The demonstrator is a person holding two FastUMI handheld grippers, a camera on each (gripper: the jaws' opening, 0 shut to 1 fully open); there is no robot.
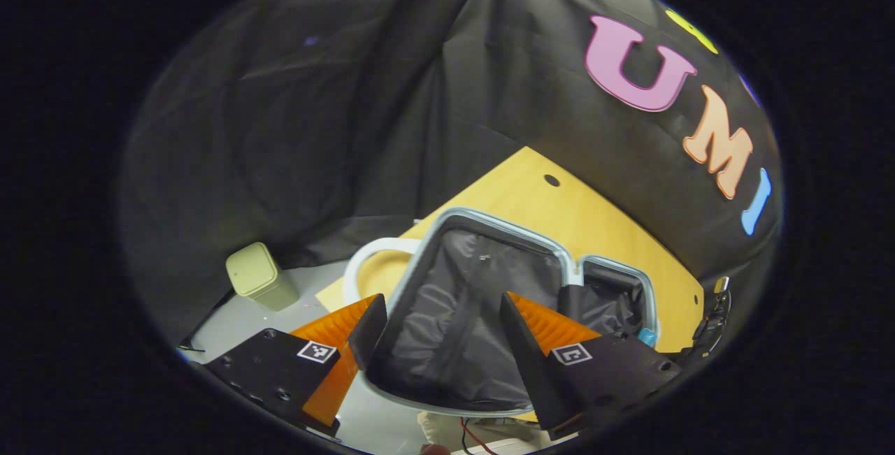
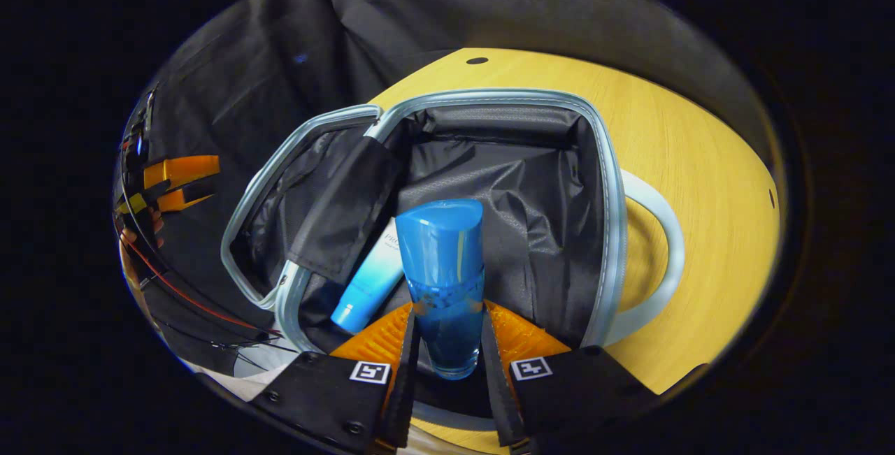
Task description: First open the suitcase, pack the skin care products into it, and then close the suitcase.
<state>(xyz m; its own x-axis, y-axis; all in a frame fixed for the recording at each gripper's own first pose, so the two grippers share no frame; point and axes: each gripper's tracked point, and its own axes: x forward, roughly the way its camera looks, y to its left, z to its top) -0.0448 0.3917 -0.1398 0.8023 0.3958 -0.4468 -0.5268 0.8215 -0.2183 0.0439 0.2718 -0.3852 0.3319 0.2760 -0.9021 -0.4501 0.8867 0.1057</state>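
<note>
In the left gripper view, a pale lidded bin point(image 1: 256, 277) stood on the grey floor at the far left, beyond the corner of the wooden worktop point(image 1: 559, 210). The left gripper point(image 1: 440, 333) hung with its fingers spread apart and nothing between them, poised above the near edge of the open suitcase point(image 1: 489, 231). The suitcase lay flat on the worktop with both dark-lined halves facing up, its pale rim touching a white ring handle point(image 1: 363, 259) on its left. The tip of a blue tube point(image 1: 648, 336) showed at the right half's near corner.

In the right gripper view, the left gripper point(image 2: 175, 182) appeared far off at the left edge, beside the suitcase's smaller half. The blue-and-white tube point(image 2: 367, 284) lay tilted inside the suitcase point(image 2: 601, 182), near the hinge between the two halves, partly under a black fabric flap point(image 2: 342, 210). Just right of it, the right gripper point(image 2: 447, 343) pinched a clear blue bottle point(image 2: 444, 259) between both fingers, holding it upright with its cap up over the lining of the larger half. The white handle point(image 2: 664, 231) lay against the suitcase's right rim, on the worktop point(image 2: 713, 161).
</note>
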